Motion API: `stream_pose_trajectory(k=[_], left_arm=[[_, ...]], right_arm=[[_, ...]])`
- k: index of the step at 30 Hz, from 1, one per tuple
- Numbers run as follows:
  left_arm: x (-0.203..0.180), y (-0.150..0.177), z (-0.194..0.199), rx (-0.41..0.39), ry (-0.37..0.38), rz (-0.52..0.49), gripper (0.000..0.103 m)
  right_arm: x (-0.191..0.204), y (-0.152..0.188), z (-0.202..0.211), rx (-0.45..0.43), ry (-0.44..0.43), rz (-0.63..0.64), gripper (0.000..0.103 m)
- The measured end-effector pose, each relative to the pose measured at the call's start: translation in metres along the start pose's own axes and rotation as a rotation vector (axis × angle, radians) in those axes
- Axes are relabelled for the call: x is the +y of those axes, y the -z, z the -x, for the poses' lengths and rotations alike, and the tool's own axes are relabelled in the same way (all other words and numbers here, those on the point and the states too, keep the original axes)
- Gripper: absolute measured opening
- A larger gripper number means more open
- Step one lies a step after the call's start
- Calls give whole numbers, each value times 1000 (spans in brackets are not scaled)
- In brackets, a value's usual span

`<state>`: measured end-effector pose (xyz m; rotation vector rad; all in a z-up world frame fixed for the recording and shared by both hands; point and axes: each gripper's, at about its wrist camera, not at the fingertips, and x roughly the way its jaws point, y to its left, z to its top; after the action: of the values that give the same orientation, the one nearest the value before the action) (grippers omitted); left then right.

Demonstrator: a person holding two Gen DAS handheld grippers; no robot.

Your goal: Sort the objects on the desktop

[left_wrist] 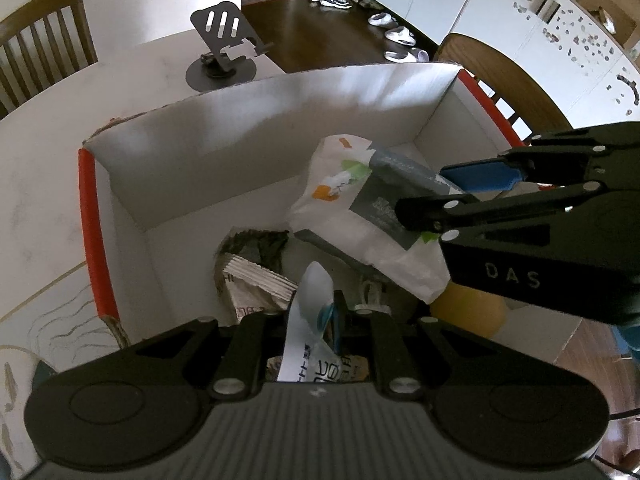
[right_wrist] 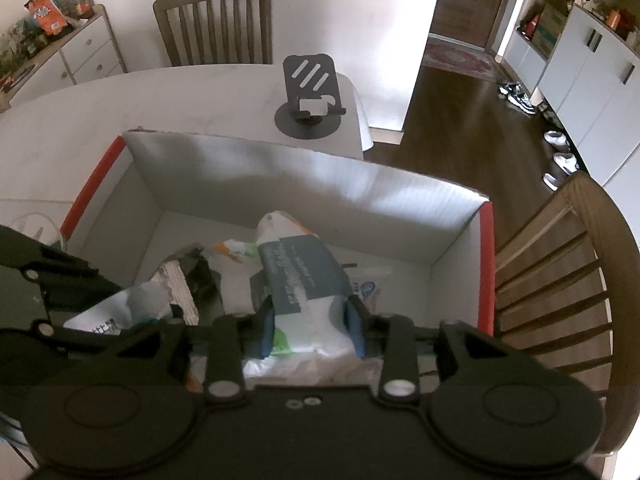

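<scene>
A white cardboard box [left_wrist: 87, 216] with red side rims sits on the pale table, and both grippers hang over it. My left gripper [left_wrist: 320, 320] is shut on a thin white and blue sachet [left_wrist: 310, 300] that sticks up between its fingers. My right gripper [right_wrist: 311, 328] is shut on a white plastic-wrapped pack with a grey label [right_wrist: 300, 272]; its blue pads [right_wrist: 266, 332] press on both sides. In the left wrist view the right gripper [left_wrist: 444, 192] comes in from the right and holds the pack [left_wrist: 340, 188] tilted above the box floor.
In the box lie a stack of foil packets [left_wrist: 256, 280] and a dark wrapper [left_wrist: 260, 244]. A yellow round thing [left_wrist: 468, 312] shows under the right gripper. A grey phone stand [right_wrist: 310, 96] stands behind the box. Wooden chairs [right_wrist: 560, 264] flank the table.
</scene>
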<state>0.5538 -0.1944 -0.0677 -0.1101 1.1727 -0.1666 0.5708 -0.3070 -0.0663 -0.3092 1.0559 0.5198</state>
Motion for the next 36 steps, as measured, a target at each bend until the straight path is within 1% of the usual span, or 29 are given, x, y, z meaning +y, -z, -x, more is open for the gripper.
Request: stream_pose_trajectory(k=[2, 7, 16, 21, 26, 28, 30, 36], left_arm=[[-1, 1, 2, 1, 11, -1, 12], [-3, 4, 12, -18, 3, -12, 13], [-3, 8, 35, -58, 12, -10, 17], [-3, 13, 51, -90, 12, -3, 18], [-5, 19, 68, -129, 2, -5, 18], [-4, 20, 75, -148, -3, 8, 18], [-4, 23, 82, -162, -3, 13, 18], [-4, 32, 95, -166, 12, 11, 18]], right_arm=[[-2, 0, 1, -3, 0, -6, 38], [-9, 4, 9, -8, -18, -33, 42], [-14, 14, 32, -26, -31, -32, 49], [-15, 21, 48, -41, -44, -30, 56], [-16, 29, 62, -56, -86, -50, 57], [-16, 33, 67, -54, -80, -58, 63], [-16, 38, 72, -61, -80, -58, 65], [-16, 52, 89, -92, -101, -81, 65]])
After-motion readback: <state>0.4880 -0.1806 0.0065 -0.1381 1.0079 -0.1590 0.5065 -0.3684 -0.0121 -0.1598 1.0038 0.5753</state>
